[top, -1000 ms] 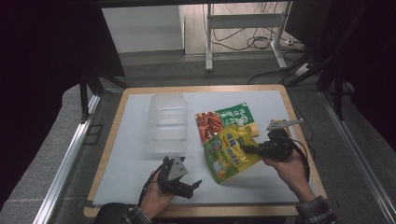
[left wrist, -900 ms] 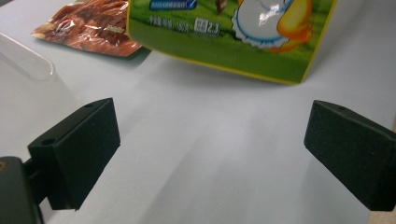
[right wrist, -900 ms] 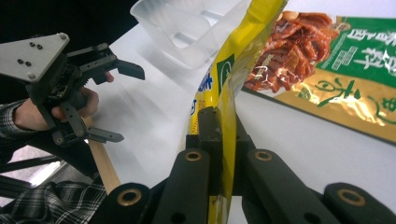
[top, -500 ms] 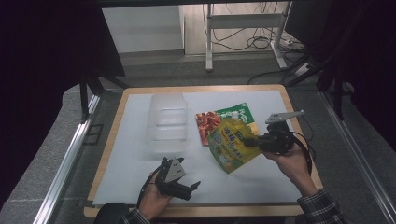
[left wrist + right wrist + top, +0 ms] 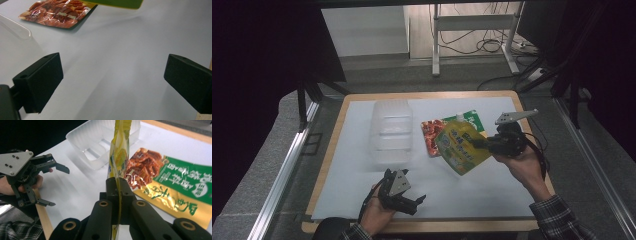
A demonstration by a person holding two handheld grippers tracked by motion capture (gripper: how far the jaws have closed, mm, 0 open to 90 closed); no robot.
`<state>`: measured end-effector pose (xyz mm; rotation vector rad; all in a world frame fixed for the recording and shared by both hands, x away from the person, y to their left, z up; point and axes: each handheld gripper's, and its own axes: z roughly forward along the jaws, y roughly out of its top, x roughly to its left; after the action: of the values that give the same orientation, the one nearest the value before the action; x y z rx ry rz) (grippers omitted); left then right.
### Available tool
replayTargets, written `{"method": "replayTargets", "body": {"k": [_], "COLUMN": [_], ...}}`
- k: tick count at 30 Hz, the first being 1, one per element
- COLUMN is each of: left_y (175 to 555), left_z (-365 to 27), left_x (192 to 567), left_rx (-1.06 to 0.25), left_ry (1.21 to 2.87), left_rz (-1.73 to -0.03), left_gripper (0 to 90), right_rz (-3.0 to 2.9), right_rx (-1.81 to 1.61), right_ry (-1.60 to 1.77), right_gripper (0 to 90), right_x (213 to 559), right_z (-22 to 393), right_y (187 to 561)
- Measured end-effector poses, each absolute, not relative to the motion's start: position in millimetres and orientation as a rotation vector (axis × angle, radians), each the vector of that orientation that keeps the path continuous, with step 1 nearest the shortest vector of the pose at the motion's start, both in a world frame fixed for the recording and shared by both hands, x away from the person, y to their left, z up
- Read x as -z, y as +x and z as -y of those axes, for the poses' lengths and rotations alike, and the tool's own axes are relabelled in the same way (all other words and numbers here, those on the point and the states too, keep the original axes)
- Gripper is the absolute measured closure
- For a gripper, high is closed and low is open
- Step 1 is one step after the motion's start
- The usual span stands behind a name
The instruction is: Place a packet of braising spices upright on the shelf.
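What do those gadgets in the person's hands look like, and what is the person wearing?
Both are black tools of hinged bars and round pivots. The left gripper has blocky black jaws and a grey three-cornered plate with screws; the right gripper carries a plate too and trails a black cable. The sleeves are dark plaid.

Right gripper fingers clamp yellow pouch edge; clear tray behind.

The high view looks forward and down from above the person's side, taking in the whole surface. The left gripper view sits low, skimming close over the white sheet. The right gripper view looks along its closed jaws. All three catch the red-and-green packet.
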<state>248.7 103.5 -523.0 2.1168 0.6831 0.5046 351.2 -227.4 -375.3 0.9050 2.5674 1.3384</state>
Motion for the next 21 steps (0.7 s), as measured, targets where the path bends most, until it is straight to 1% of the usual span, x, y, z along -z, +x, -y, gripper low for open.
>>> {"method": "replayTargets", "body": {"k": [11,21], "left_y": [245,242], "left_z": [-110,-114], "left_x": [522,523], "left_rx": [-0.497,-0.495], "left_ry": [2.105,2.106], "left_rz": [-0.693,-0.704], "left_gripper": [1.5,1.3], "right_rz": [-2.556,-2.576], "right_rx": [-1.36,-1.36], "right_ry": [0.802,0.738], "right_gripper": [89.3,89.3], "right_x": [360,355], "right_z": [217,202], "right_y": [368,385]}}
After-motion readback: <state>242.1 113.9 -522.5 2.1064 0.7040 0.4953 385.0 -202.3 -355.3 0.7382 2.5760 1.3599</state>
